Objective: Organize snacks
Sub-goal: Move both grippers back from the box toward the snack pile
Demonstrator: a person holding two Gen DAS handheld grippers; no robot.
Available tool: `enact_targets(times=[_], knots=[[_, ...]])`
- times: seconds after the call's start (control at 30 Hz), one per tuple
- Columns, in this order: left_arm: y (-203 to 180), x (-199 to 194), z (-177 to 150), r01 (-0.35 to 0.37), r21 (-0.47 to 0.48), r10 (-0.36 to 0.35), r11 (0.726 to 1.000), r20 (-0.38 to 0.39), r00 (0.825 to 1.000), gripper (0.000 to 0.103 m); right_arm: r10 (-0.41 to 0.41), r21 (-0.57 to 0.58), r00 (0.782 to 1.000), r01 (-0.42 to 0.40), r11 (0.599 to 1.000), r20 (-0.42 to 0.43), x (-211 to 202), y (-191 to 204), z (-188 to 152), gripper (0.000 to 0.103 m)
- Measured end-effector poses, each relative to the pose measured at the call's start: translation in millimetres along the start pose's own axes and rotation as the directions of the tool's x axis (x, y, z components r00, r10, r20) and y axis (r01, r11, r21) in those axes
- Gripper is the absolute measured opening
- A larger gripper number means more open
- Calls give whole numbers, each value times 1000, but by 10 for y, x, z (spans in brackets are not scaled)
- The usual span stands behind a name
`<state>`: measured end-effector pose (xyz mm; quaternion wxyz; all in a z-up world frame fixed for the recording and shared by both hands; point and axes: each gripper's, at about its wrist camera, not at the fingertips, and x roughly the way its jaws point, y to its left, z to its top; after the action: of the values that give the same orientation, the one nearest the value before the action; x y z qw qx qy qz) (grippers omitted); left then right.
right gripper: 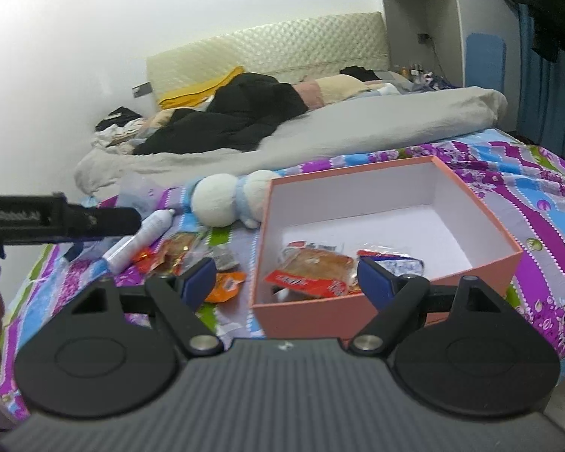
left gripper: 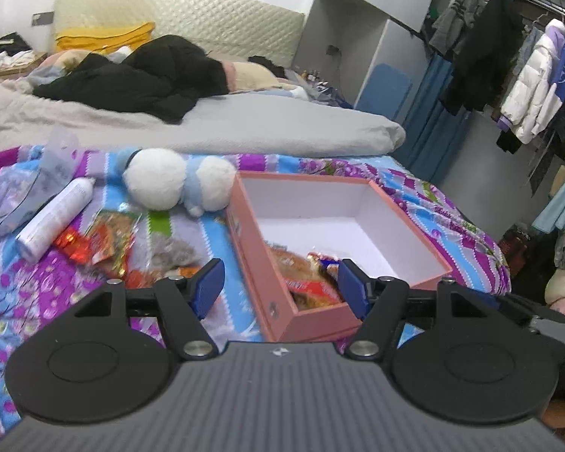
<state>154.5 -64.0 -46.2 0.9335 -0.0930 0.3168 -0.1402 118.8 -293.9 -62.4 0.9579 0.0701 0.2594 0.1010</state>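
**Even indoor light, soft focus, fisheye bend**

Both views are bright and evenly lit, with only faint shadows. The white wall (right gripper: 56, 56) glares nearly blown out in the right wrist view. Straight lines curve toward the edges. Snack wrappers (left gripper: 105, 241) look slightly smeared, and the hanging clothes (left gripper: 508, 67) are soft.

My left tongs (left gripper: 278, 286) are matte black: two round discs with a raised circle in each, joined to angled black link arms by bright silver pivot screws, with smaller silver screw heads further out. The fingers (left gripper: 209, 287) end in dark blue pads. Behind them sits a grey ribbed housing with a small white mark at its front edge. My right tongs (right gripper: 284, 282) look the same: black discs, silver pivots, blue-padded fingers (right gripper: 373, 280) and the same ribbed grey body with its little white logo. In the right wrist view the left unit shows side-on as a black bar with faint, blurred white lettering.
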Motion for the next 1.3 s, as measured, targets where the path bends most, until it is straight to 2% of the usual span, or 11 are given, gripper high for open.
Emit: enact_targets(times=[0.2, 0.27, 0.4, 0.53, 0.7, 1.0, 1.3], knots=[[158, -224, -265, -12, -29, 12, 1000, -10, 1000, 71, 28, -18, 1000, -28, 999, 0, -122, 206, -168, 84], [217, -274, -360, 7, -45, -8, 999, -15, 1000, 71, 45, -23, 999, -45, 999, -16, -136, 256, -234, 84], [317, -330, -554, -45, -37, 44, 998, -33, 999, 71, 59, -44, 998, -60, 997, -35, -142, 372, -412, 84], [478, -420, -732, -71, -80, 68, 994, -39, 997, 71, 70, -64, 996, -73, 995, -51, -186, 512, -624, 84], [669, -429, -854, -101, -133, 95, 986, -50, 994, 71, 93, -74, 991, -100, 992, -95, -123, 601, -722, 84], [1063, -175, -858, -133, -206, 117, 969, -88, 989, 71, 107, -144, 986, -125, 982, -128, 118, 785, -702, 83], [1549, 416, -675, -178, -232, 147, 956, -144, 978, 71, 54, -293, 983, -106, 950, -178, 613, 1049, -639, 79]])
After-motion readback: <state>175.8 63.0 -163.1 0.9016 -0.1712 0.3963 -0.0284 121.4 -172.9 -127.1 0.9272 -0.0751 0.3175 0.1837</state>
